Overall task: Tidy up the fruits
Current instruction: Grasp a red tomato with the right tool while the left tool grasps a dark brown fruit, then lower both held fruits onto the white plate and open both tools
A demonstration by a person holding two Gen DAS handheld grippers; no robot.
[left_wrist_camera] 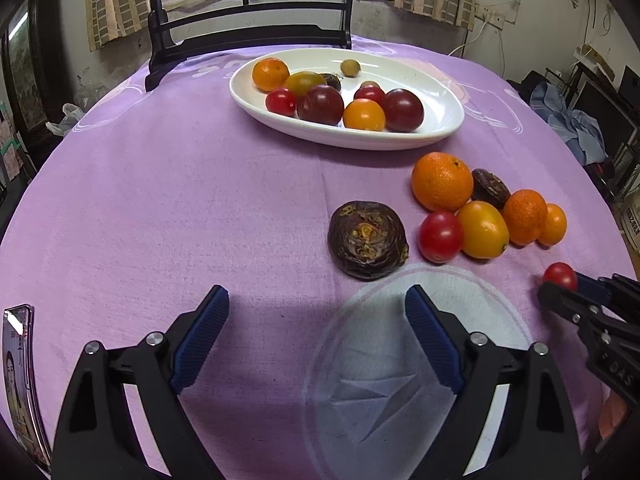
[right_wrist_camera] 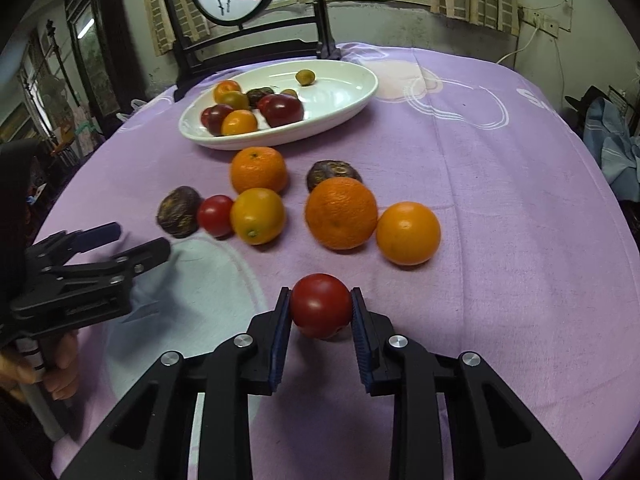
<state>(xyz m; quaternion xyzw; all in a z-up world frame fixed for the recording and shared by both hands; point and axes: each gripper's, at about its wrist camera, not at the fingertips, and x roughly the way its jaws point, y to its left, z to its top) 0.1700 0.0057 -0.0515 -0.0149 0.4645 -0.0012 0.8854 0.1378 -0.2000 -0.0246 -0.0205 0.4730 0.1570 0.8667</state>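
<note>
Overhead, purple tablecloth (left_wrist_camera: 200, 200): right tool (right_wrist_camera: 321, 308) grips red tomato (right_wrist_camera: 321, 306); left tool (left_wrist_camera: 316, 308) gapes.

Left claw (left_wrist_camera: 316, 306), right claw (right_wrist_camera: 320, 308): black angular linkage arms, silver round screws, ribbed blue pads (left_wrist_camera: 202, 336); bare-skinned hand (right_wrist_camera: 60, 364).

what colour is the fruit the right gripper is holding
Deep red: a small round tomato, shown best in the right wrist view.

Glossy white ceramic dish (right_wrist_camera: 352, 92); soft, matt purple tablecloth (left_wrist_camera: 160, 200) — faintly fuzzy. Cherry tomato (right_wrist_camera: 321, 306) smooth and shiny, orange (right_wrist_camera: 341, 213) dimpled, dark fruit (left_wrist_camera: 367, 240) rough — ribbed blue pads (left_wrist_camera: 202, 340).
</note>
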